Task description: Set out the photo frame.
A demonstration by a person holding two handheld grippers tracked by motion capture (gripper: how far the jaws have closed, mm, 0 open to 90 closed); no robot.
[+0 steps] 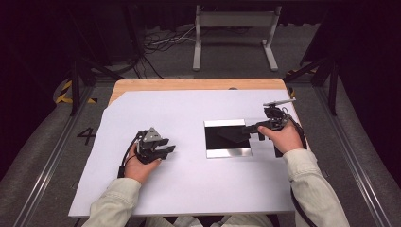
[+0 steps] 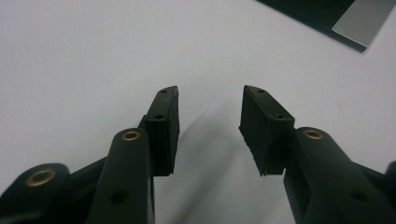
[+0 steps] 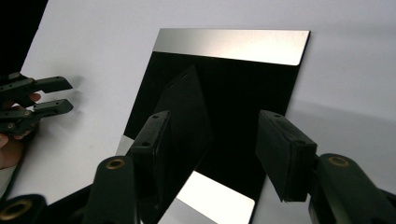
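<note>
A shiny mirror-like metal plate [image 1: 228,152] lies flat on the white sheet [image 1: 189,179], right of centre; its middle reflects black and its near and far strips look silver. My right gripper [image 1: 247,130] reaches over the plate's right edge, pointing left. In the right gripper view its jaws [image 3: 215,116] stand open above the plate [image 3: 233,44] with nothing between them; a dark shape beside the left jaw looks like a reflection. My left gripper [image 1: 169,147] rests open on the bare sheet left of the plate, jaws [image 2: 211,93] empty. A corner of the plate [image 2: 364,18] shows at upper right.
The white sheet covers most of a wooden table [image 1: 198,84], whose far edge is bare. The other hand's gripper [image 3: 51,98] shows at left in the right gripper view. A metal stand [image 1: 234,35] and cables lie on the floor beyond.
</note>
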